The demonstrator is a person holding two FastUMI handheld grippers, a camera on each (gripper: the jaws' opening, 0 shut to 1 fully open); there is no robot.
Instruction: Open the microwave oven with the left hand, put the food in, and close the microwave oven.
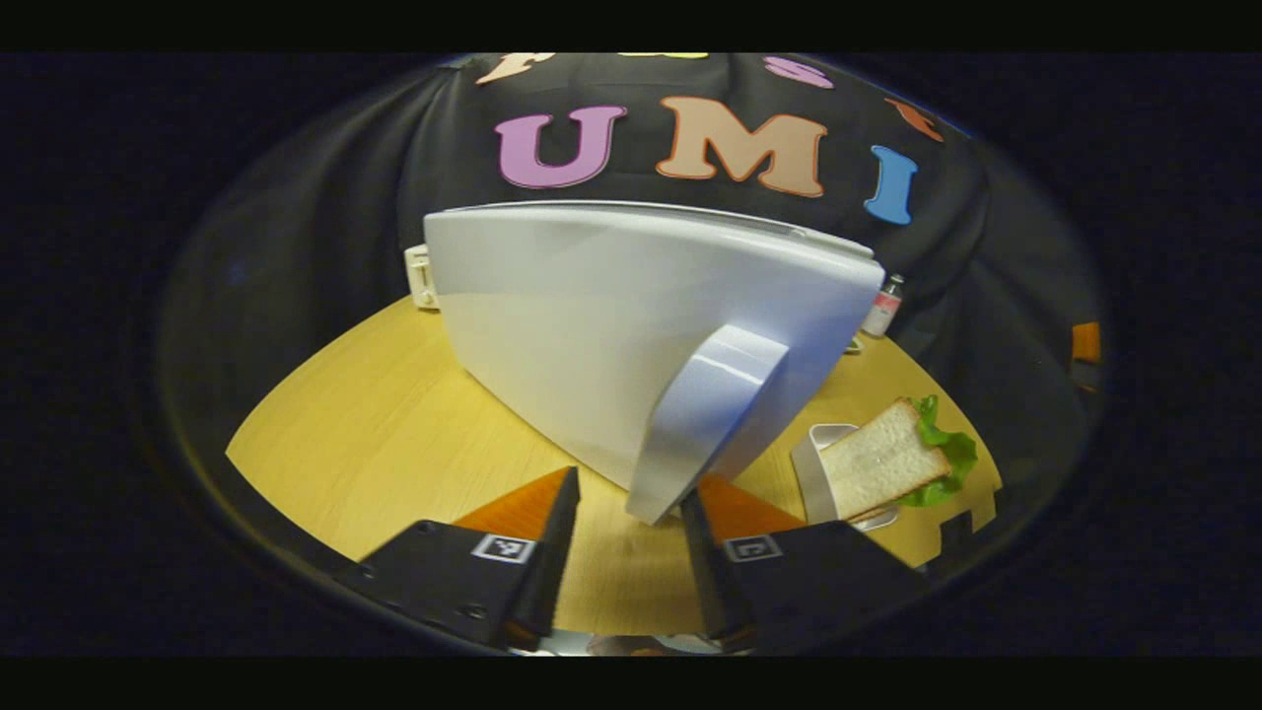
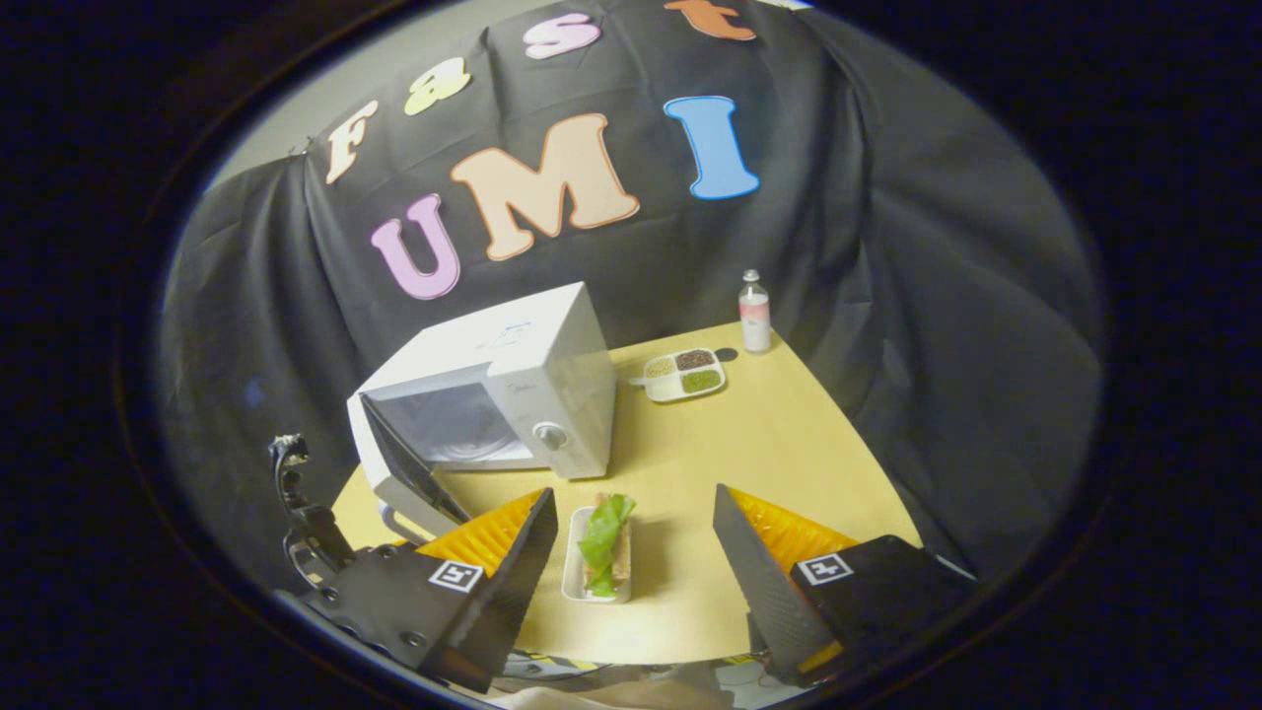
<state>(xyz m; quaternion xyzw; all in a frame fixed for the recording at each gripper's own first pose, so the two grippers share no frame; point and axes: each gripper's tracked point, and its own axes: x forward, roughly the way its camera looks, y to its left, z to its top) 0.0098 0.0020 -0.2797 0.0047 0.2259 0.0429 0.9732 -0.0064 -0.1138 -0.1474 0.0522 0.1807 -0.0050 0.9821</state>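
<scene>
Your left tool [image 1: 629, 513] stands wide, its two fingers on either side of the lower end of the door handle [image 1: 705, 419] without pressing on it. The microwave door [image 1: 631, 325] is swung out toward you and blocks the oven's mouth in the left gripper view. In the right gripper view the microwave [image 2: 513, 390] sits toward the far left part of the desk [image 2: 779, 444], its door hanging open at the left front with the cavity [image 2: 449, 424] exposed.

Your right tool [image 2: 631, 537] is also wide and holds nothing. Between its fingers, lower on the desk near the front edge, lies the sandwich [image 2: 603, 542] with green lettuce, resting in a small white tray [image 2: 575, 562]. In the left gripper view the same sandwich [image 1: 887, 459] lies just right of the open door, near the desk's right edge.

Around it: a divided dish [image 2: 682, 375] of grains sits right of the microwave, and a small bottle [image 2: 754, 314] stands at the far corner. A white socket [image 1: 421, 278] shows behind the door at the desk's far edge.
</scene>
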